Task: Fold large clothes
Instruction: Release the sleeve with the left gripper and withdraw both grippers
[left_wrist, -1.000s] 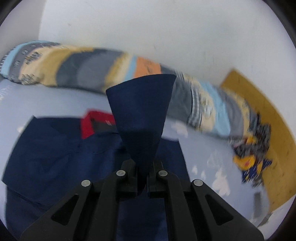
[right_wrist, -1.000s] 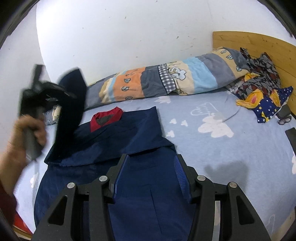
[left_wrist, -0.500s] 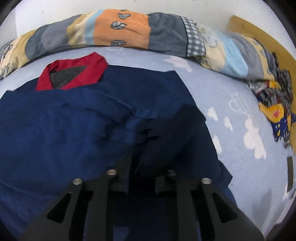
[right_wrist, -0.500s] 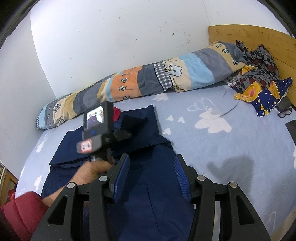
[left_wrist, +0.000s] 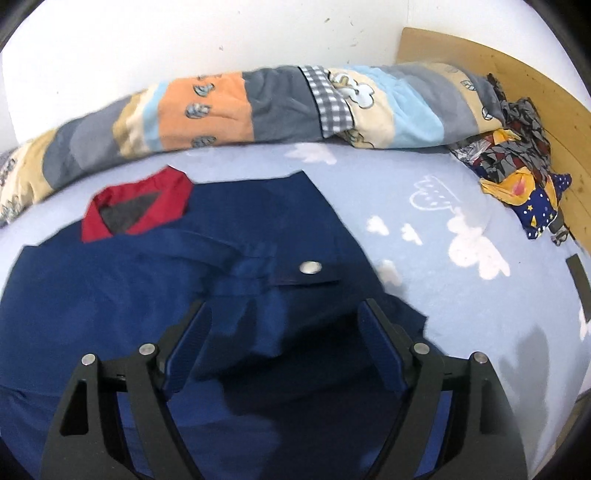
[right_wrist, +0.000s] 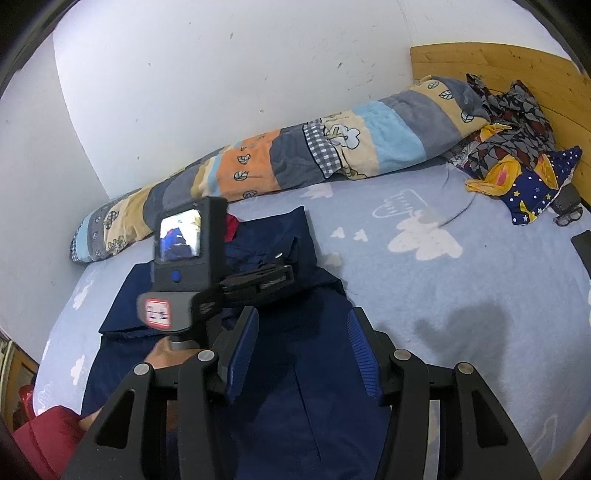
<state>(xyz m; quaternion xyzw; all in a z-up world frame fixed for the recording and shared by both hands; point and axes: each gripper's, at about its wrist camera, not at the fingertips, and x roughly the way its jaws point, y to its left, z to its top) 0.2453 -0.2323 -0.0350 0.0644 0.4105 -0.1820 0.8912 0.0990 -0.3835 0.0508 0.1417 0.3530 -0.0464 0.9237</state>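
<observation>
From the left wrist view, we look down over our left gripper (left_wrist: 284, 343): its two black arms with blue ribbed pads have just been opening and now stand wide apart. Between them lies a loose fold of the large navy-blue jacket with a red collar (left_wrist: 110, 295), but neither pad presses on it. The jacket spreads flat from the centre out to 9 o'clock on the pale blue bedsheet printed with white clouds (left_wrist: 461, 243). Its collar sits at 10 o'clock, and a navy cuff tab with a round silver snap (left_wrist: 310, 267) lies at the centre, just above the pads. Along 12 o'clock runs the long rolled quilt of orange, grey, cream and light blue patches (left_wrist: 258, 110), against the white wall (left_wrist: 184, 44). At 2 o'clock the wooden headboard (left_wrist: 517, 85) backs a heap of patterned clothes in grey, yellow and starry blue (left_wrist: 517, 184).

From the right wrist view, our right gripper (right_wrist: 301, 354) hovers at 6 o'clock over the lower part of the jacket (right_wrist: 295, 387), its blue pads partly apart with nothing clamped between them. At 9 o'clock we see the left gripper (right_wrist: 275, 282) from behind: a grey camera housing with a small lit screen, its black fingers reaching over the folded jacket. A hand (right_wrist: 166, 356) grips its handle below, and a red sleeve (right_wrist: 48, 439) shows at 7 o'clock. The quilt (right_wrist: 332, 155) runs from 9 to 1 o'clock, the clothes heap (right_wrist: 517, 166) at 2 o'clock.
</observation>
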